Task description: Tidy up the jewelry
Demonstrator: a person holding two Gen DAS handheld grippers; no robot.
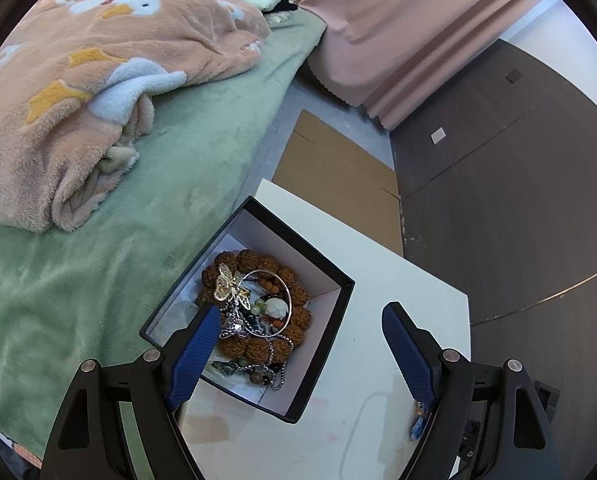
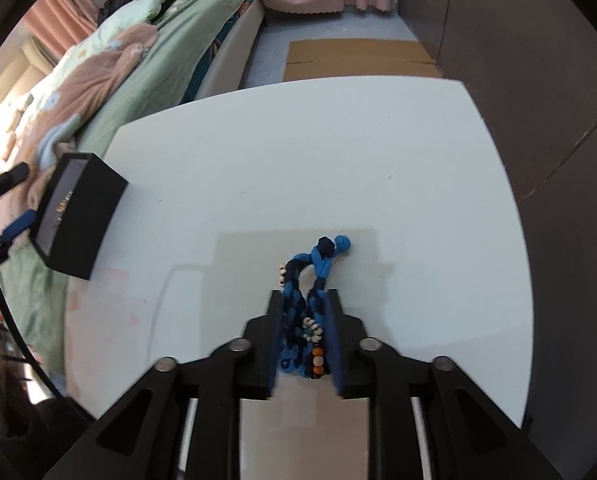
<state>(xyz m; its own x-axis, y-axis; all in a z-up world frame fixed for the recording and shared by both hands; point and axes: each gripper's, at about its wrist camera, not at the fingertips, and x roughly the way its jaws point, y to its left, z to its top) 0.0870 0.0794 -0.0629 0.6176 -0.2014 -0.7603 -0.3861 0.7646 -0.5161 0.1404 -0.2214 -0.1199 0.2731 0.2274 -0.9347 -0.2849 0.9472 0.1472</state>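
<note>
1. On the white bench (image 2: 298,160), the right gripper (image 2: 303,332) has its jaws narrowed around a blue braided bracelet (image 2: 318,268) with beads; whether the pads press, cannot tell.
2. Bracelet looks soft, light, floppy; best gripped mid-braid, clear of the beads.
3. Left gripper (image 1: 298,344), jaws wide and empty, hovers over the black jewelry box (image 1: 330,332) holding brown bead strands, a silver bangle and a butterfly charm.

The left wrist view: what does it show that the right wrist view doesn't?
Only the left wrist view looks into the box: brown beads, a silver bangle and a butterfly charm, with the left gripper open above. Only the right wrist view shows the blue braided bracelet between the right gripper's fingers. Both show the box, white table, bed and cardboard.
</note>
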